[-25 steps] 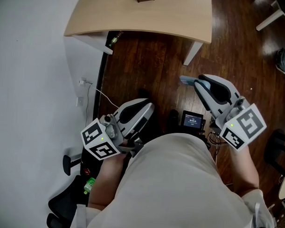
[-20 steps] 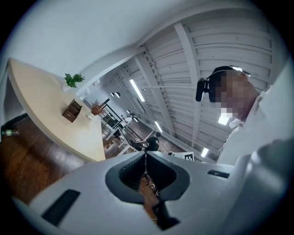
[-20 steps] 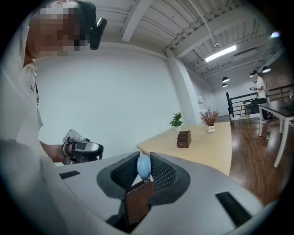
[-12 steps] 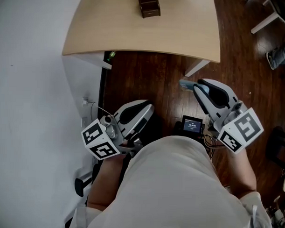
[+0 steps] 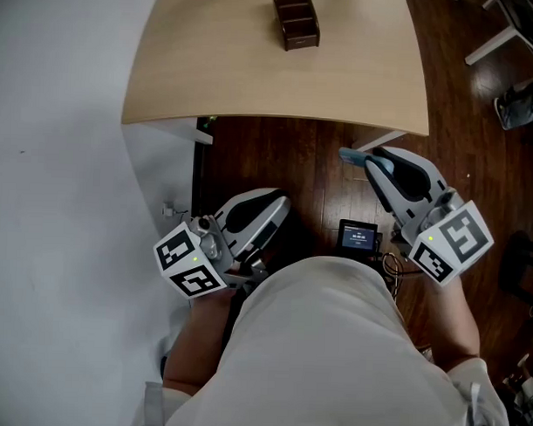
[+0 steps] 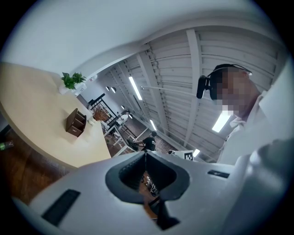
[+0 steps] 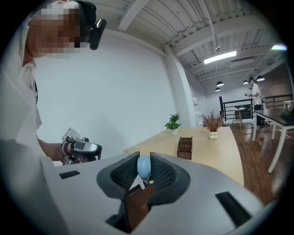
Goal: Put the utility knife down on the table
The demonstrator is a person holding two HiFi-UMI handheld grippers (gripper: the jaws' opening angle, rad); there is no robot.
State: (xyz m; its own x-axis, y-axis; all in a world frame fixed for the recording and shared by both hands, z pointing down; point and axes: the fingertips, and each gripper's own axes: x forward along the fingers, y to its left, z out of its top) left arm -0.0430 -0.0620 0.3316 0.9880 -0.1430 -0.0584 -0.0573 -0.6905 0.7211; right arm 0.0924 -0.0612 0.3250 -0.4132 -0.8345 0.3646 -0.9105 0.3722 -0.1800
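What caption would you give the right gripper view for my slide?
Right gripper, fingers shut on a blue utility knife, facing the wooden table with a brown box.

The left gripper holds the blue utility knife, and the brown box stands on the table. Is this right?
Not quite. The right gripper holds the blue utility knife, as the right gripper view shows; the left gripper is shut and empty. The brown box does stand on the table.
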